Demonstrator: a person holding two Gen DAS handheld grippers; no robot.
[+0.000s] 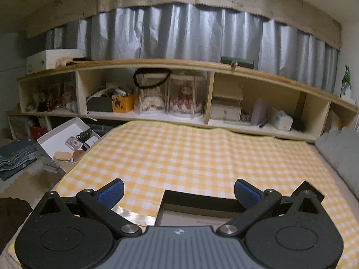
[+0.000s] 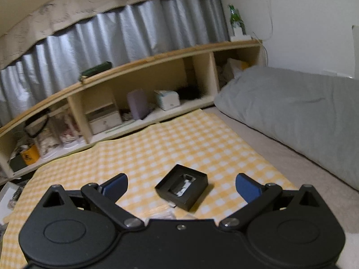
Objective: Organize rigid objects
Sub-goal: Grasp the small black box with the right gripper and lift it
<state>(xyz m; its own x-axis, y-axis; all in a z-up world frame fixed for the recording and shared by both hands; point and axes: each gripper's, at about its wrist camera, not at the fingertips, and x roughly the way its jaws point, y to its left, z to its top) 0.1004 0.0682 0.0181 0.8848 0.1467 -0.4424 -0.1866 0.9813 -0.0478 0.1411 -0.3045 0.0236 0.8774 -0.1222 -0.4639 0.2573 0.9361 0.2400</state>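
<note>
On the checked cloth [image 2: 179, 139], a small black box [image 2: 182, 187] holding a shiny item sits between the right gripper [image 2: 181, 187]'s spread fingers; left gripper [image 1: 179, 191] likewise released, empty.

A small black open-topped box [image 2: 182, 187] lies flat and skewed on the yellow checked cloth [image 2: 179, 139], a glinting clear item nested inside. Off the cloth's left edge, a white open box [image 1: 65, 134] holds assorted small containers.
</note>
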